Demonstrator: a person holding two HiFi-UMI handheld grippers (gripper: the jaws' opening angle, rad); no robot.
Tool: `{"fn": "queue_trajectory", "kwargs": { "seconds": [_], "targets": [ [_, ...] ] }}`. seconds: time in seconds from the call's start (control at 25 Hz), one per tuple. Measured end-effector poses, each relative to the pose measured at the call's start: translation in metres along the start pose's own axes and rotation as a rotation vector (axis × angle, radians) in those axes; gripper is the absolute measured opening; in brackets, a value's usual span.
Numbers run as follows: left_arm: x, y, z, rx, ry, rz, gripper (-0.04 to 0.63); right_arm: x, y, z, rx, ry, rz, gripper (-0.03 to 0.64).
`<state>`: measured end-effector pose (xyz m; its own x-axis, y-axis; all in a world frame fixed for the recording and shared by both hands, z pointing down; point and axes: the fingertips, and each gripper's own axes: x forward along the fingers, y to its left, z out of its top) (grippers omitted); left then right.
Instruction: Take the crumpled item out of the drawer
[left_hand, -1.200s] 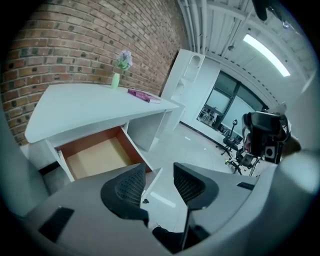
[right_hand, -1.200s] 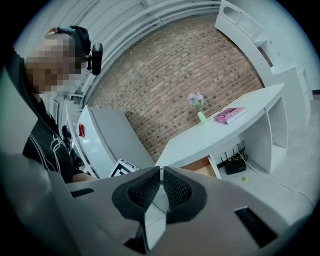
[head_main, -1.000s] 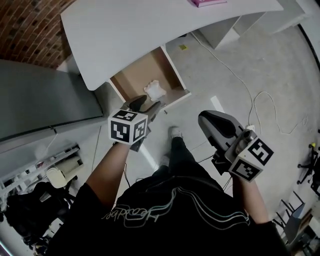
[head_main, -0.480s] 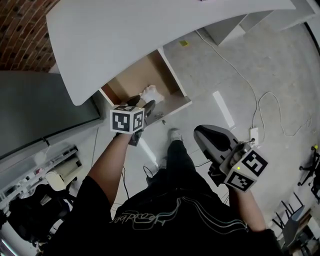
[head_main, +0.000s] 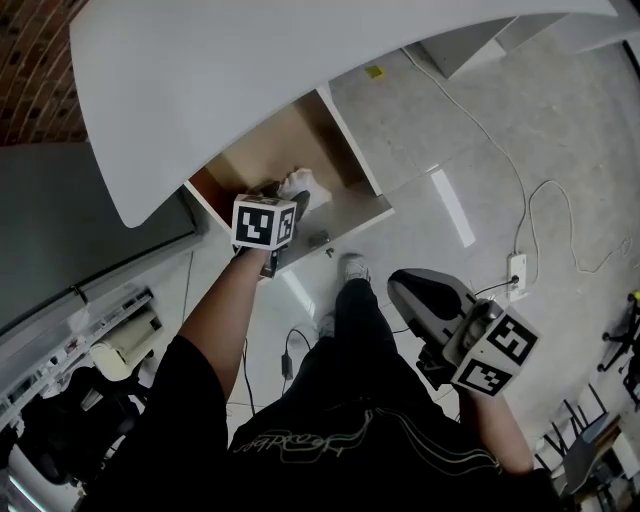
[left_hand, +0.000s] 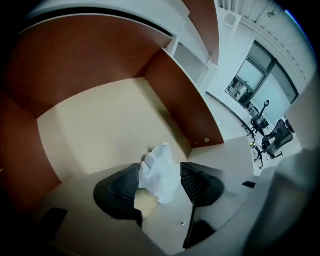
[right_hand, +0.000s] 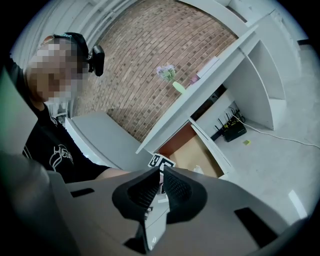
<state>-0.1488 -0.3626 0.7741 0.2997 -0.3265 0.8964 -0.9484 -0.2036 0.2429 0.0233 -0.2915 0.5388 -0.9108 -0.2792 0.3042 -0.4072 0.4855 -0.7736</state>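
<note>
Our left tongs (left_hand: 160, 181) stand wide apart down in the open drawer (left_hand: 95, 120). The crumpled item (left_hand: 159, 167), a white wad of paper or thin plastic, sits right between the two pads, brushing the left one as far as we can judge and a little apart from the right; nothing is clamped yet. Our right tongs (right_hand: 161, 184) hang well off to the side, away from the drawer, pads closed to a sliver with nothing in them. The risk we see is a weak bite: the wad looks light and springy, so closing on a loose outer fold could let it slip free on the lift. A lopsided squeeze could also nudge it ahead of the left tongs toward the drawer's back wall. Pushing lower would press the tips onto the pale, smooth drawer bottom just beneath them, and a careless lift might knock the tongs' body against the counter (head_main: 260, 70) that overhangs the drawer beyond them. That counter is plain white and curved. Past it rises a brick wall (right_hand: 150, 65), to the right of the left tongs spreads a grey floor (head_main: 450, 120), and office chairs (left_hand: 274, 141) stand well apart.
</note>
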Motion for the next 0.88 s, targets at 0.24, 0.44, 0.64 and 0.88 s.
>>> {"fn": "queue_trajectory", "kwargs": {
  "seconds": [0.24, 0.44, 0.64, 0.88],
  "targets": [
    [0.024, 0.016, -0.019, 0.044, 0.090, 0.031, 0.265, 0.005, -0.016, -0.003, 0.037, -0.007, -0.010, 0.049],
    [0.029, 0.017, -0.026, 0.100, 0.128, 0.048, 0.217, 0.011, -0.020, -0.006, 0.046, -0.003, -0.011, 0.049],
    [0.032, 0.016, -0.028, 0.099, 0.134, 0.050, 0.178, 0.012, -0.022, -0.004, 0.048, -0.010, -0.012, 0.049],
    [0.030, 0.015, -0.031, 0.132, 0.140, 0.047, 0.100, 0.015, -0.023, -0.004, 0.052, -0.016, -0.025, 0.049]
  ]
}}
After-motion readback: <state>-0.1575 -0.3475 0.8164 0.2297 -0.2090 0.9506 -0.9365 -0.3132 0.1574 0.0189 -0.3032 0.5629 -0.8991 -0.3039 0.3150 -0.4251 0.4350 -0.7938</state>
